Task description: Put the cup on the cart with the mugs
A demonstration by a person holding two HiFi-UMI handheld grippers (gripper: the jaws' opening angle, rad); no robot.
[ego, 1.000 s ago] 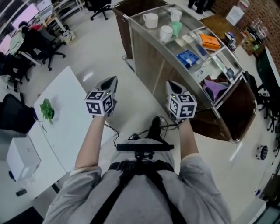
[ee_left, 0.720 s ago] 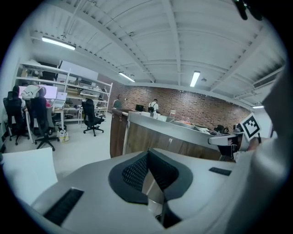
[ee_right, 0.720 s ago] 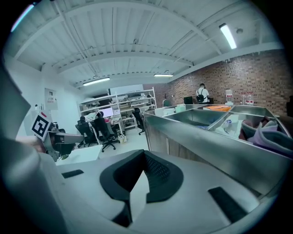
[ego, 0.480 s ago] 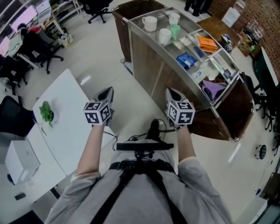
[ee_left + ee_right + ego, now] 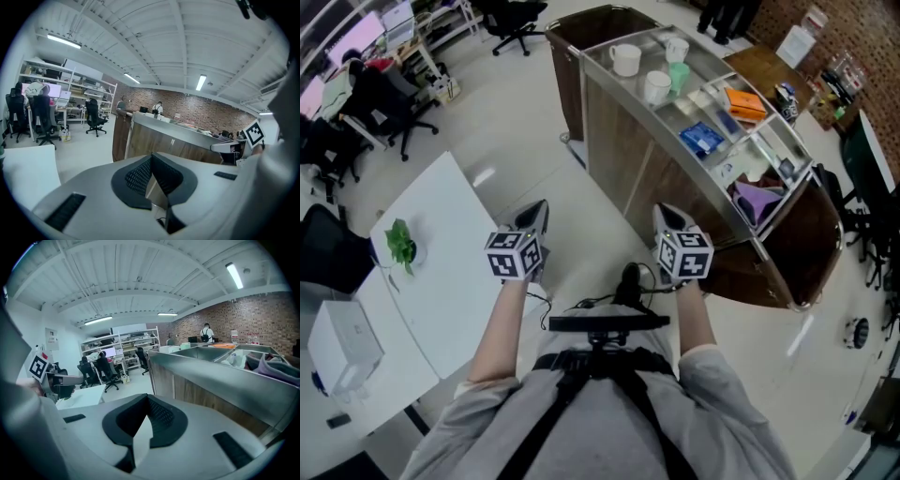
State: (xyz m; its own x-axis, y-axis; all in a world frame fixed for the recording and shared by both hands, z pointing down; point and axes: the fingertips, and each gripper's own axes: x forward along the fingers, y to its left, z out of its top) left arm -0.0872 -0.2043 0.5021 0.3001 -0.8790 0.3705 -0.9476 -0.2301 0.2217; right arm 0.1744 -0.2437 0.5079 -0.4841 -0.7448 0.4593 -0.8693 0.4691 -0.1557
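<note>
Between table [image 5: 441,262] edge and cart [image 5: 623,150] rim, open floor [image 5: 586,211]; left hand-held gripper [image 5: 536,210] and right hand-held gripper [image 5: 664,212] closed, empty.

Legible text, brands, numbers: none; coded square markers on left gripper [image 5: 532,215] and right gripper [image 5: 667,215]; far-right white sheet [image 5: 797,41] unreadably small.

Grey short-sleeved shirt [image 5: 712,412], black harness straps [image 5: 652,403], possibly a chest bar [image 5: 605,322].
</note>
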